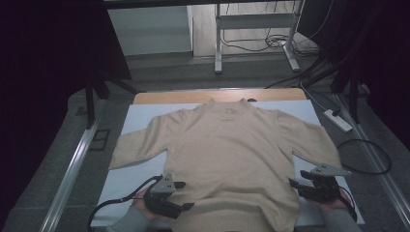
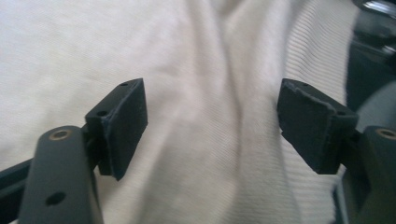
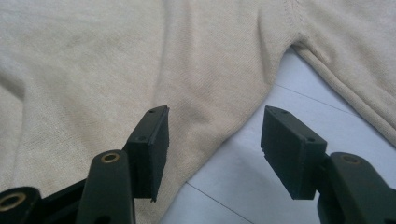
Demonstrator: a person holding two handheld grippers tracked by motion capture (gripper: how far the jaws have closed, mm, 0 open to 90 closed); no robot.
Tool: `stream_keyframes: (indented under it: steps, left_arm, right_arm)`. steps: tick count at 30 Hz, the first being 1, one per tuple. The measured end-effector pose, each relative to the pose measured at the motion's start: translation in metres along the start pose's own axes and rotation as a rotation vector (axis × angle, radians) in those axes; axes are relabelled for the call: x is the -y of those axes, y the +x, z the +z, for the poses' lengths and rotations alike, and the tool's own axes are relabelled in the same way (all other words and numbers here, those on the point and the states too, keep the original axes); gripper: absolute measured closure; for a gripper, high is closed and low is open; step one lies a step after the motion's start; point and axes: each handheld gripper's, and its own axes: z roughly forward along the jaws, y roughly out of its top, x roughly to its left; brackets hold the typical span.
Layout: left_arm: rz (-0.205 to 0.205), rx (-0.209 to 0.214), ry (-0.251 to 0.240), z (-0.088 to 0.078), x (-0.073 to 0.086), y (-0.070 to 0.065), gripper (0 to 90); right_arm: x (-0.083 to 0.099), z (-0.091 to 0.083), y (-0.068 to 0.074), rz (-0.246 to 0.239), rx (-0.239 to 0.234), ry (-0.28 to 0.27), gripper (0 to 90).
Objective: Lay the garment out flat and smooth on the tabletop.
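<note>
A beige long-sleeved sweater (image 1: 227,150) lies flat, face up, on a white sheet (image 1: 138,121), collar at the far side and both sleeves spread out. My left gripper (image 1: 187,195) rests at the sweater's lower left side with its jaws apart. In the left gripper view, the left gripper (image 2: 212,126) stands open over the knit fabric (image 2: 187,70), its pads clear of the cloth. My right gripper (image 1: 296,179) is at the sweater's right side below the sleeve. The right gripper (image 3: 215,140) is open over the sweater's side edge (image 3: 93,70) and the white sheet (image 3: 261,177).
The sheet covers a wooden table (image 1: 193,95). A power strip (image 1: 340,121) and cables (image 1: 367,154) lie on the floor at the right. Metal rails (image 1: 72,164) run along both sides. A white frame (image 1: 218,43) stands behind the table.
</note>
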Motion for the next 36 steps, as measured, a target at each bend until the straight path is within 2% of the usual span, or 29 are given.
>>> stream_keyframes:
  steps: [5,8,13,16,19,27,36]
  left_arm:
    - [-0.065,-0.039,-0.039,-0.003,0.005,0.013,23.0]
    - [-0.082,-0.094,-0.046,-0.007,0.007,0.019,22.6]
    - [-0.141,-0.155,-0.060,-0.011,0.012,0.028,22.7]
    - [-0.145,-0.193,-0.058,-0.015,0.014,0.031,22.4]
    - [-0.146,-0.208,-0.057,-0.019,0.016,0.032,22.2]
    - [-0.189,-0.236,-0.084,-0.030,0.024,0.038,22.3]
    - [-0.184,-0.237,-0.076,-0.029,0.024,0.038,22.0]
  right_arm:
    - [0.001,-0.002,-0.001,0.001,0.001,-0.010,41.8]
    - [0.000,-0.002,0.000,-0.007,-0.007,-0.014,41.6]
    - [0.000,-0.001,0.001,-0.021,-0.025,-0.031,41.2]
    - [0.000,-0.002,0.001,-0.026,-0.050,-0.053,40.4]
    - [0.000,-0.003,0.003,-0.029,-0.081,-0.080,39.5]
    - [0.001,-0.007,0.007,-0.065,-0.138,-0.122,36.6]
    - [0.005,-0.012,0.003,-0.073,-0.139,-0.134,36.0]
